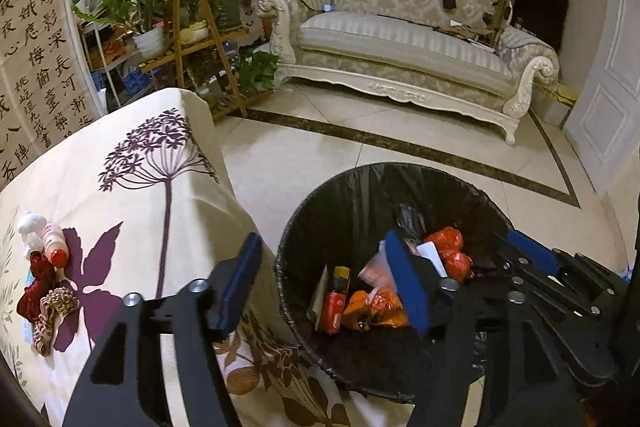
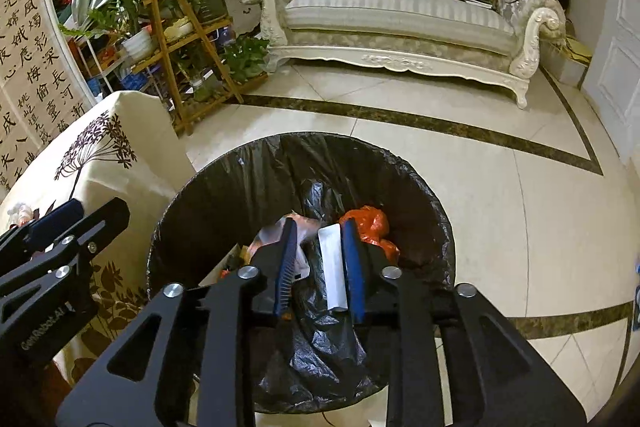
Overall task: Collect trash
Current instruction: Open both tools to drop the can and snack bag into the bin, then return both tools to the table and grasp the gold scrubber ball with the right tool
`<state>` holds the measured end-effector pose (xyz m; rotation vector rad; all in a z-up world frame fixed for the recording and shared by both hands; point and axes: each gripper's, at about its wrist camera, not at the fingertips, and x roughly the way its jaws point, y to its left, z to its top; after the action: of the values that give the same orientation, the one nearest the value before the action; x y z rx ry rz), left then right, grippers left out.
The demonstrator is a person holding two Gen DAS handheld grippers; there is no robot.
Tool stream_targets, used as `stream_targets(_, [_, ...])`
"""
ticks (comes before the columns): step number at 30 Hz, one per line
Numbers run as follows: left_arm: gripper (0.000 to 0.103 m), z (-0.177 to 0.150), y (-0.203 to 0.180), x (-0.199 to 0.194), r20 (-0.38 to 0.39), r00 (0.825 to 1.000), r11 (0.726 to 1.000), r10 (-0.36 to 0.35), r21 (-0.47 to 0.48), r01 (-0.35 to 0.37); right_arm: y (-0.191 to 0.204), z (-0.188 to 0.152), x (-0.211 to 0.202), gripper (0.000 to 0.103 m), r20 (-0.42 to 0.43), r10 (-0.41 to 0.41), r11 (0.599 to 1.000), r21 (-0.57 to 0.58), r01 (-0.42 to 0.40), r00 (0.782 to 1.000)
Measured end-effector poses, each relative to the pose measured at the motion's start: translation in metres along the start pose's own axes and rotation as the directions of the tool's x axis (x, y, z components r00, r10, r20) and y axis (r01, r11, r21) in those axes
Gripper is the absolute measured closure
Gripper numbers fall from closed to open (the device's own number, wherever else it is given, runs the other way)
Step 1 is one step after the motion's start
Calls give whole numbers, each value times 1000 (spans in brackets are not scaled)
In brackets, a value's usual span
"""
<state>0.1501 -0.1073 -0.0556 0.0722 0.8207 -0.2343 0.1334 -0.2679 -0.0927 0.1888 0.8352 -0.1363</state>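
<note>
Both my tongs hang over the round bin lined with a black plastic bag (image 2: pixel 224 183), which stands on the pale tiled floor (image 2: pixel 500 211) right beside the table w/ the cream floral cloth (image 1: pixel 132 195).

My left gripper (image 1: pixel 324 287) is spread wide – nothing between its blue pads (image 1: pixel 404 287). One finger sits over the table edge, the other over the bin's mouth. Below it, inside the bin: a red can w/ a dark cap (image 1: pixel 334 303), crumpled orange wrappers (image 1: pixel 376 307) and a pale pinkish packet (image 1: pixel 376 269), blurred; can't tell if it's resting or mid-air.

My right gripper (image 2: pixel 318 263) is only partly open, pointing down into the bin. A flat white strip, paper or plastic (image 2: pixel 333 267), lies against the inner face of its right-hand pad; the other pad stands clear of it, so no pinch. Can't tell if the strip is stuck to the pad or loose. A crumpled red-orange plastic bag (image 2: pixel 372 223) lies in the bin just past it.

Trash not yet collected, on the table at the far left of the left wrist view: a small plastic bottle w/ a red cap (image 1: pixel 56 247), a white crumpled tissue (image 1: pixel 30 227) touching it, a dark red crumpled wrapper (image 1: pixel 36 287) and a bundle of tan twine (image 1: pixel 52 311) – all close together, well apart from both grippers.
</note>
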Motion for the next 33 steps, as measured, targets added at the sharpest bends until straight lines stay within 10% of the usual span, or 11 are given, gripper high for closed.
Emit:
stream_targets(9, [26, -3, 17, -20, 29, 999, 999, 27, -28, -26, 8, 1, -16, 53, 31, 10, 1000, -3, -10, 999])
stream_targets(33, [25, -54, 155, -94, 19, 965, 937, 262, -245, -250, 149, -18, -45, 53, -16, 247, 946, -213, -245, 969])
